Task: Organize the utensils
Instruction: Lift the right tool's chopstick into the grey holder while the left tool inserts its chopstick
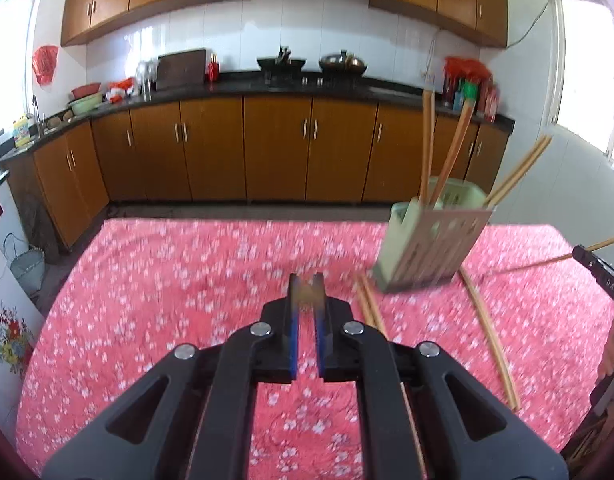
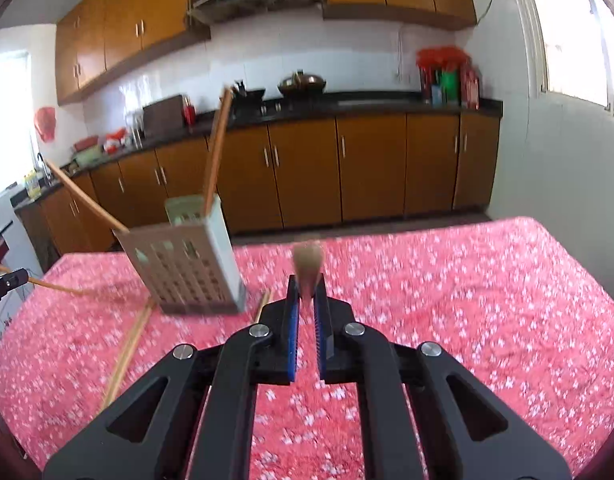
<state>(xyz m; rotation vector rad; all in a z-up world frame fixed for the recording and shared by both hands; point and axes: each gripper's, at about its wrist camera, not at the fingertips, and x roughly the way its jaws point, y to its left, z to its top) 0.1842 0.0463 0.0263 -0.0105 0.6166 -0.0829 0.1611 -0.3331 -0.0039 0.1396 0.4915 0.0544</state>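
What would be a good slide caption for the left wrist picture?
Left gripper shut on a chopstick above the pink floral tablecloth, beside a slatted utensil holder already holding chopsticks.

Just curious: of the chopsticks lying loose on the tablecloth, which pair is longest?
The pair right of the holder in the left view: longer than the short pair at its left.

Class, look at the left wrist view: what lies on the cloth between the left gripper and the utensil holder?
In the left wrist view, a pair of chopsticks lies between the left gripper and the utensil holder.
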